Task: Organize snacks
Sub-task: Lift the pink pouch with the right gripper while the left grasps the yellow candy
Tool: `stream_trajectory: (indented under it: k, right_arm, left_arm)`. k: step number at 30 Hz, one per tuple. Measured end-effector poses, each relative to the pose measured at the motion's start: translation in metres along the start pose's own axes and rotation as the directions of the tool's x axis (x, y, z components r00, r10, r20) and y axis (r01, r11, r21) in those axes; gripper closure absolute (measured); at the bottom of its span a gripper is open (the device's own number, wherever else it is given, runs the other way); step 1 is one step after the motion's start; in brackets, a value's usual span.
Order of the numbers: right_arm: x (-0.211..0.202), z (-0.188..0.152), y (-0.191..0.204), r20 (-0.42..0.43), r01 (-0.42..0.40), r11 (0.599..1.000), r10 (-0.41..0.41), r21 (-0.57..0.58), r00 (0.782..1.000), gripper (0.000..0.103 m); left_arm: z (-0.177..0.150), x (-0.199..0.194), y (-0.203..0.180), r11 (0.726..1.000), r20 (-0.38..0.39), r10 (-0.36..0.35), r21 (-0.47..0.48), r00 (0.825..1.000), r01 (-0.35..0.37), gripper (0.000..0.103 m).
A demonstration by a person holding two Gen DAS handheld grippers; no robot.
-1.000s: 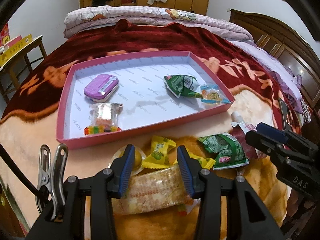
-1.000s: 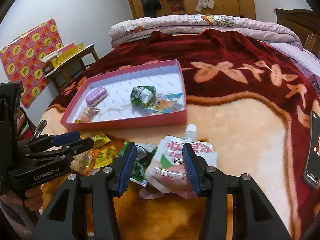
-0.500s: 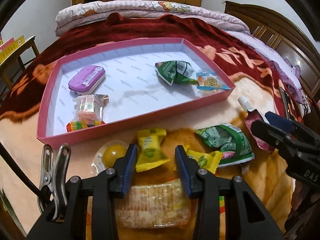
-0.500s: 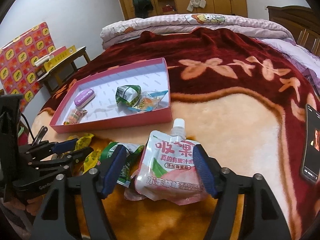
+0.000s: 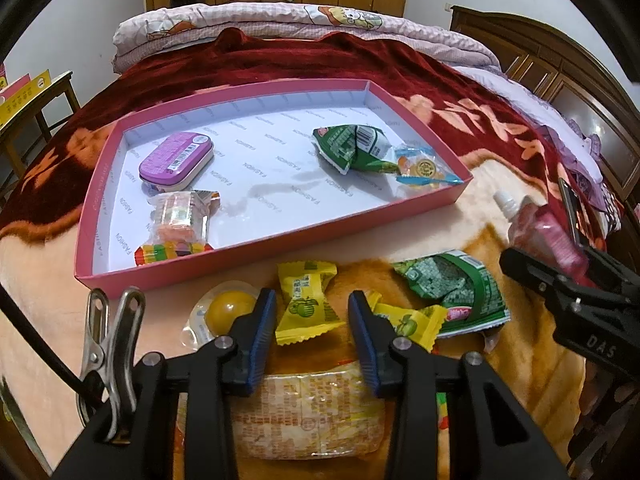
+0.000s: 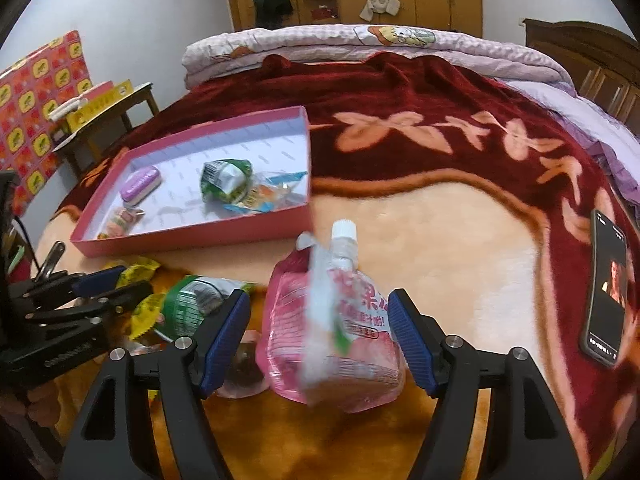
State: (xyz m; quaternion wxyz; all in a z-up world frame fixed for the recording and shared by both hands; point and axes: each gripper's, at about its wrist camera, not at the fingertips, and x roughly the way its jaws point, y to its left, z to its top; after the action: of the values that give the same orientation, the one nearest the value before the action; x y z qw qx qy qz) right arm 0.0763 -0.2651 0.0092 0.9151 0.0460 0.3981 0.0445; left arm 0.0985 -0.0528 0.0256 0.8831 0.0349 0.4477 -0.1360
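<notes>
Our left gripper (image 5: 312,316) hangs over the bed's fleece blanket (image 5: 492,192), its blue-padded jaws having just been narrowing around a yellow twist-wrapped candy (image 5: 306,306); the pads stand clear of the wrapper on both sides, so nothing is pinched. At its 9 o'clock sits a clear jelly cup with a yellow centre (image 5: 224,310), at 3 o'clock a second yellow candy (image 5: 408,320) and beyond it a crumpled green snack packet (image 5: 452,288); at 6 o'clock lies a clear-wrapped block of pale wafers (image 5: 308,412).

Our right gripper (image 6: 320,320) has just been opening and its jaws stand wide on either side of a pink spouted juice pouch (image 6: 332,340), which looks blurred; we cannot tell whether the pads touch it.

At 12 o'clock from the left gripper, and 11 o'clock from the right, rests the shallow pink cardboard tray (image 5: 280,240), holding a purple oval tin (image 5: 176,160), a clear bag of rainbow sweets (image 5: 178,224), a green packet (image 5: 352,148) and a small clear orange sachet (image 5: 420,168)

A black phone (image 6: 606,288) lies at the right gripper's 3 o'clock
</notes>
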Motion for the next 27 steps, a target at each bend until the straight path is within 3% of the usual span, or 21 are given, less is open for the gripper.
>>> stream_trajectory:
  k: [4, 6, 8, 12, 27]
  right_arm:
    - [0.002, -0.001, -0.012, -0.009, -0.025, 0.998, 0.026, 0.052, 1.0, 0.031]
    - [0.001, -0.001, -0.015, -0.005, -0.026, 0.998, 0.027, 0.065, 1.0, 0.038]
    - [-0.001, -0.001, -0.016, 0.004, -0.008, 0.998, 0.008, 0.067, 1.0, 0.052]
    - [-0.004, -0.001, -0.019, 0.012, -0.003, 0.997, 0.002, 0.079, 1.0, 0.067]
    - [-0.018, 0.004, 0.013, 0.043, -0.11, 0.994, 0.109, 0.007, 0.993, 0.071]
  left_arm:
    - [0.0, 0.0, 0.001, 1.0, 0.001, 0.004, -0.003, 1.0, -0.004, 0.067]
    - [0.0, -0.001, 0.002, 1.0, 0.002, 0.002, -0.01, 1.0, -0.002, 0.069]
    - [0.0, -0.001, 0.004, 1.0, 0.004, -0.006, -0.017, 1.0, 0.006, 0.069]
    - [0.0, -0.002, 0.005, 1.0, 0.007, -0.013, -0.022, 1.0, 0.013, 0.07]
    - [-0.003, -0.033, 0.016, 0.998, 0.074, -0.033, -0.057, 0.997, 0.038, 0.073]
